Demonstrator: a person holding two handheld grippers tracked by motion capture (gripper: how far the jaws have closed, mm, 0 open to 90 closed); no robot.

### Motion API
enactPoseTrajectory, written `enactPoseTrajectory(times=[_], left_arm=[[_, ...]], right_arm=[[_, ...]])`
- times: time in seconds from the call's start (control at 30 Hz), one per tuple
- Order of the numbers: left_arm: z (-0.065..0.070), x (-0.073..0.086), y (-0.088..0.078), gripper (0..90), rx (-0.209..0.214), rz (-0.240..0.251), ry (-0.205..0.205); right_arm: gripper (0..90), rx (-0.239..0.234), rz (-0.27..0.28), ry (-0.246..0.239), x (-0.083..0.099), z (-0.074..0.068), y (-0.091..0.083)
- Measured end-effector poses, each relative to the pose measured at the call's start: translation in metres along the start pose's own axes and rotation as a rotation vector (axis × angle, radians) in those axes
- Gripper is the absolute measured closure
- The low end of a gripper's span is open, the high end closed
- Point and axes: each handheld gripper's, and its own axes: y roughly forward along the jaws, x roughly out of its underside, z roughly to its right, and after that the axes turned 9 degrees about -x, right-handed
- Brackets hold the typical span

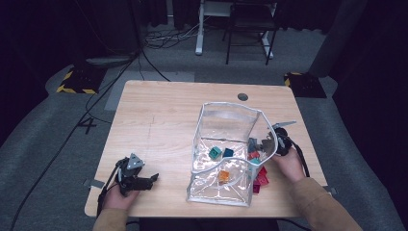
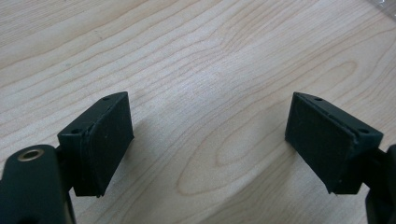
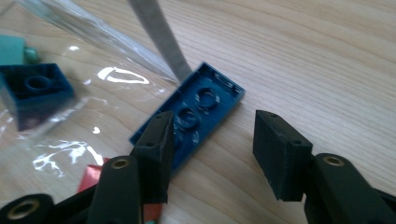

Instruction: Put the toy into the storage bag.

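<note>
Left claw [image 1: 155, 177], well left of the clear bag [image 1: 226, 154], rests spread and empty on the worktop [image 1: 159, 115]. We judge pick-up underway: right claw [image 3: 212, 144] spread, straddling a blue plate brick [image 3: 191, 114] at the bag's right edge; next, lower and pinch. Bag holds teal, blue, orange bricks.

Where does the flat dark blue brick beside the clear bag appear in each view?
High view: I cannot pick it out; bricks by the right gripper are too small.
Left gripper view: bare table between open jaws.
Right gripper view: dark blue brick centre, underside up.
Shared landmark: clear bag.
</note>
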Motion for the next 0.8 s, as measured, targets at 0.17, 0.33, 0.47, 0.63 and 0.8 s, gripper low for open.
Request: enactPoseTrajectory(times=[0.17,0.33,0.47,0.63,0.8], left_arm=[[0.000,0.000,0.000,15.4,0.000,0.000,-0.001],[0.000,0.000,0.000,15.4,0.000,0.000,0.000],[0.000,0.000,0.000,15.4,0.000,0.000,0.000],[0.000,0.000,0.000,15.4,-0.001,-0.001,0.000],[0.000,0.000,0.000,15.4,0.000,0.000,-0.001]], right_arm=[[49.5,0.009,0.012,0.023,0.003,0.006,-0.002],[48.9,-0.006,0.033,-0.005,0.000,0.001,-0.003],[48.6,-0.013,0.044,-0.003,-0.001,-0.003,0.000],[47.5,-0.016,0.038,0.005,-0.003,-0.005,0.004],[48.2,0.033,0.012,-0.014,0.000,-0.001,0.004]])
